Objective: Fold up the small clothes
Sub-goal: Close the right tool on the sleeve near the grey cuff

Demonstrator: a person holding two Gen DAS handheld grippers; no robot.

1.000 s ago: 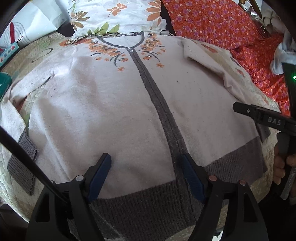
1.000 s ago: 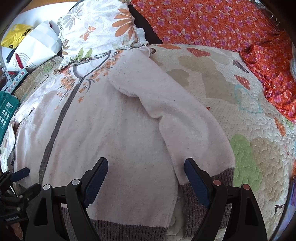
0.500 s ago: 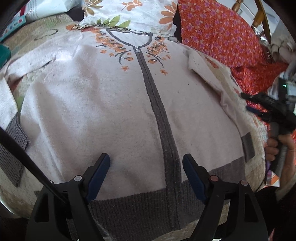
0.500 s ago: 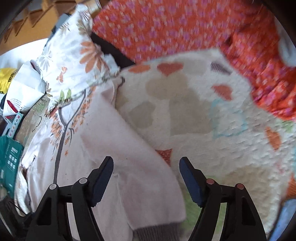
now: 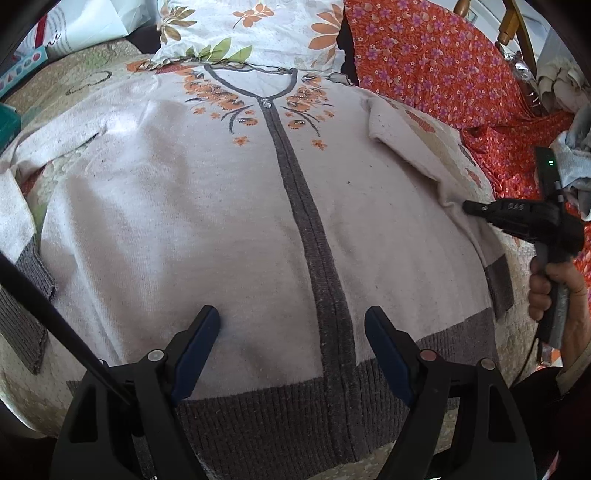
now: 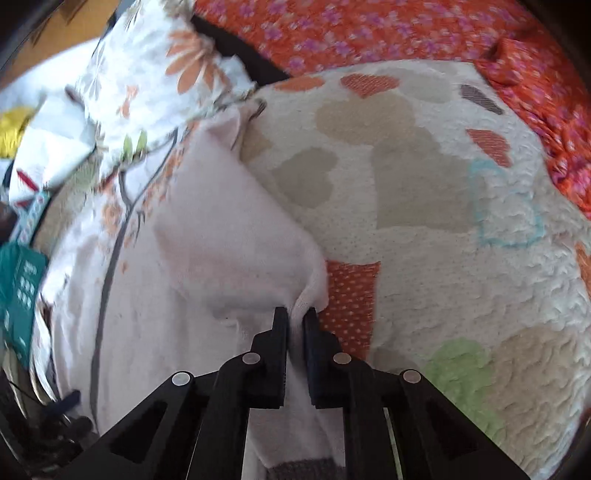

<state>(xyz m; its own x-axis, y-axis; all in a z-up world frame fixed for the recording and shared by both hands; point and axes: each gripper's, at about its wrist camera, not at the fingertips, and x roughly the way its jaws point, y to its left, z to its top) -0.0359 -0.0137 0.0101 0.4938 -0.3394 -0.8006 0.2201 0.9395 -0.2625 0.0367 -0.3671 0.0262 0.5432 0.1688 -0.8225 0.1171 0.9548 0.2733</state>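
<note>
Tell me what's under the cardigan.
The cardigan lies on a quilted bedspread with heart patches, showing beside the sleeve pinched in the right claw. Its collar overlaps a floral pillow. Whatever lies beneath its body is hidden.

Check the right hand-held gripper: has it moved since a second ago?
Yes. The right hand-held gripper shifted sideways from the cardigan's body onto its sleeve beside the quilt, its jaws just closing on the sleeve's edge.

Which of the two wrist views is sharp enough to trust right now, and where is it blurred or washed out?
Left wrist view: sharp, the cardigan evenly daylit, fisheye bending its edges. Right wrist view: motion-smeared, worst on the orange cloth and flowered pillow; the right gripper pinching the sleeve reads fairly clearly.
</note>
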